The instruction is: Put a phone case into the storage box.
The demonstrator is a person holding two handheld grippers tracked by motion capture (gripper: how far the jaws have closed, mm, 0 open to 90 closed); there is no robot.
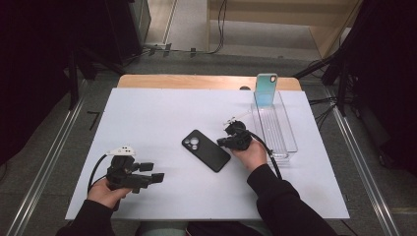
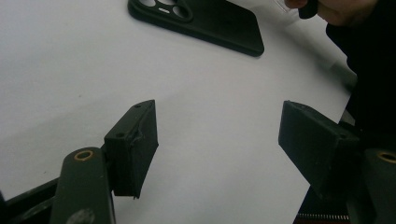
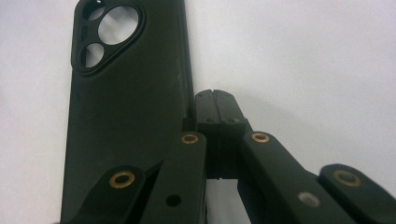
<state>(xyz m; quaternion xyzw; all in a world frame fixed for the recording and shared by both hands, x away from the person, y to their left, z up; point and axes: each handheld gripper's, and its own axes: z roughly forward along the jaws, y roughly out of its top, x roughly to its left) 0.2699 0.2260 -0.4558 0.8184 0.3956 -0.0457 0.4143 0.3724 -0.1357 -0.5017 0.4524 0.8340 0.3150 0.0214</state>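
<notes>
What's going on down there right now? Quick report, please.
Left gripper open, holding nothing. Right gripper jaws shut, empty, beside the black phone case lying flat on the table. Teal case standing in the clear bin.

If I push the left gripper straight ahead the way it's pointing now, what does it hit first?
Probably bare white table first. The left gripper is open over it, and farther along sits the black phone case, slightly left of centre; depth is unclear.
</notes>
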